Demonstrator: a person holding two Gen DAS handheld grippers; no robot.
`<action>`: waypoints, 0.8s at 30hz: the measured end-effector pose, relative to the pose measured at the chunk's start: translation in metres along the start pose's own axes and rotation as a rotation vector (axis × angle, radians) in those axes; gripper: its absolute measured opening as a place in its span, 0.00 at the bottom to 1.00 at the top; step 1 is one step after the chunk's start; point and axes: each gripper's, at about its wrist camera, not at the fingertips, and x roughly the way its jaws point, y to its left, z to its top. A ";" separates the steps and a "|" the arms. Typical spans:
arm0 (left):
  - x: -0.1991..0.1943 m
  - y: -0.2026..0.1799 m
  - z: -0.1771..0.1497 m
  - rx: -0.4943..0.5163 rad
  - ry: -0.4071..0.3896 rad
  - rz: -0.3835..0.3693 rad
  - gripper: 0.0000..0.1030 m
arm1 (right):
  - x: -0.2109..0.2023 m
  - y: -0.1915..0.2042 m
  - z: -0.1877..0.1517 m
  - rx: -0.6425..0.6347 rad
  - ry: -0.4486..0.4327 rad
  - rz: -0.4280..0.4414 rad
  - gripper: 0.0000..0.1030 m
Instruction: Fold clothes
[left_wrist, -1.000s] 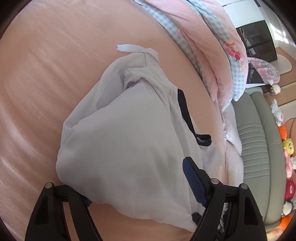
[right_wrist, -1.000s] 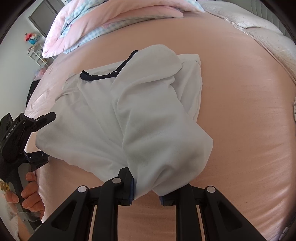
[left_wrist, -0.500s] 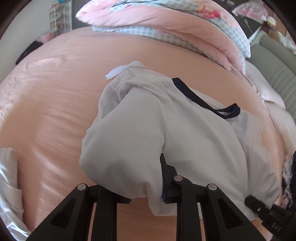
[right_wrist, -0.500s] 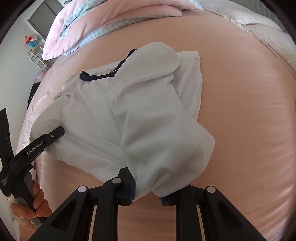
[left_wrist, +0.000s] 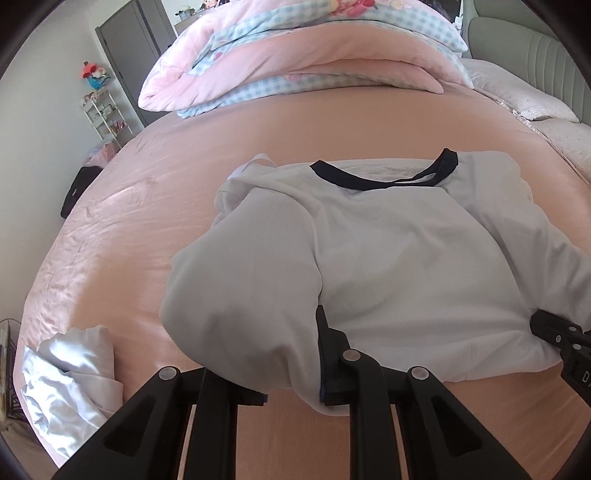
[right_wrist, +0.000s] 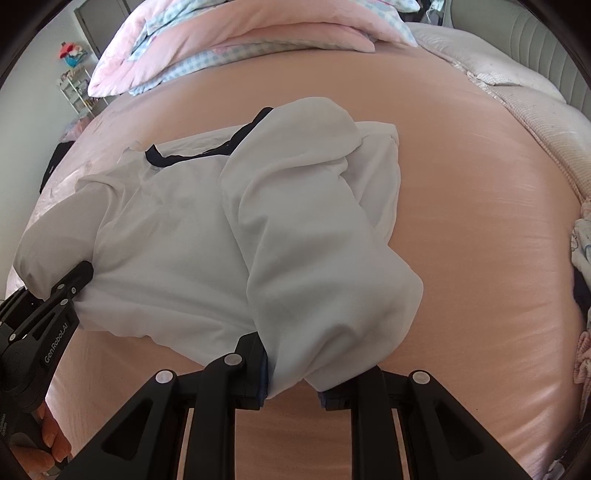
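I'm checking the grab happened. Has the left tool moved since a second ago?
Yes. In the right wrist view the left tool has come up from the pink sheet's edge onto the white shirt's corner and shut on it.

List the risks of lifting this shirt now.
1. Each claw, left and right, pinches only a bunched bit of the shirt, so the cloth may slip out.
2. The sides are already folded over loosely and could fall open.
3. The crumpled cloth lies nearby and could get dragged along.

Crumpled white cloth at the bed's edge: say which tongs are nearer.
Left. The left tongs grip the shirt just beside the cloth; the right tongs hold its far corner.
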 end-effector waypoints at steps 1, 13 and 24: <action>0.000 0.001 -0.001 -0.002 0.008 -0.002 0.15 | -0.001 0.001 -0.001 -0.010 -0.002 -0.008 0.16; -0.014 0.005 -0.025 0.049 0.037 -0.006 0.15 | -0.011 -0.001 -0.014 -0.056 0.007 -0.031 0.16; -0.036 0.021 -0.055 0.065 0.078 -0.044 0.15 | -0.027 0.004 -0.054 -0.116 0.010 -0.041 0.16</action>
